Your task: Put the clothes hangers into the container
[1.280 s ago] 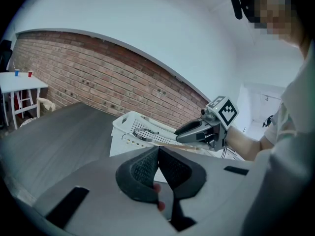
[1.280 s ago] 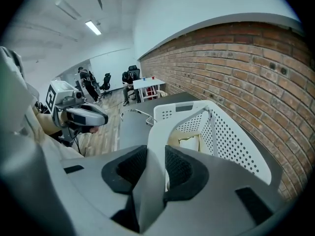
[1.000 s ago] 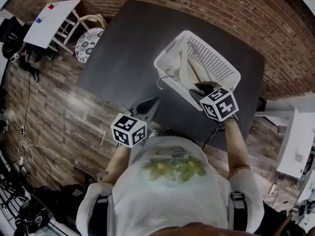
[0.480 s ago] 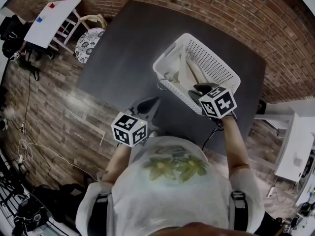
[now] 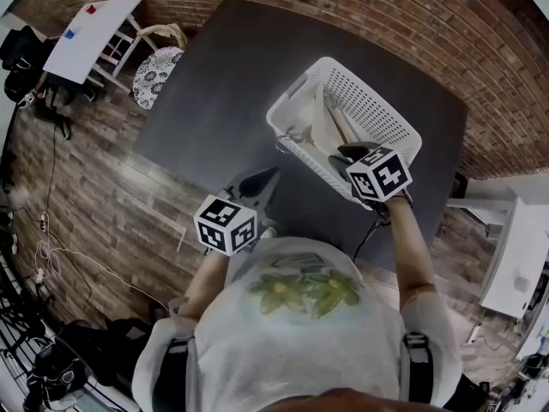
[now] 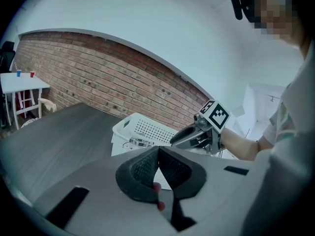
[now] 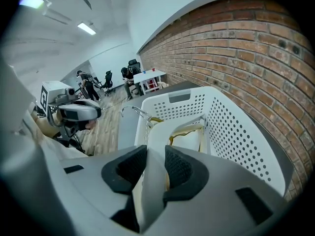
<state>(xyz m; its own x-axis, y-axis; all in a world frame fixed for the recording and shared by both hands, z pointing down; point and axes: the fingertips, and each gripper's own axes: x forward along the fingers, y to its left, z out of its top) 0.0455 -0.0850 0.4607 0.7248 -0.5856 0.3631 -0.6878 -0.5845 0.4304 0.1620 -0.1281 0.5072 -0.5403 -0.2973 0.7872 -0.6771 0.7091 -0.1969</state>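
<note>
A white perforated basket (image 5: 300, 80) stands on the dark table (image 5: 214, 84). My right gripper (image 5: 340, 154) sits over the basket's near wall, shut on one arm of a broad white hanger (image 7: 170, 132). The rest of that hanger lies inside the basket (image 7: 236, 132), while its metal hook (image 7: 134, 110) pokes out over the near rim (image 5: 281, 142). A tan wooden hanger (image 5: 343, 127) lies deeper in the basket. My left gripper (image 5: 266, 177) hovers by the table's near edge, left of the basket; its jaws (image 6: 158, 154) are shut with nothing between them.
A brick wall (image 5: 360, 7) runs along the table's far side. A small white table (image 5: 90, 33) and a patterned chair (image 5: 154, 71) stand on the wood floor at the far left. Office chairs and people show far off in the right gripper view (image 7: 106, 80).
My right gripper has shifted a little away from me along the basket's near wall, carrying the white hanger. The hook has drawn in closer to the rim. The left gripper has barely moved.
</note>
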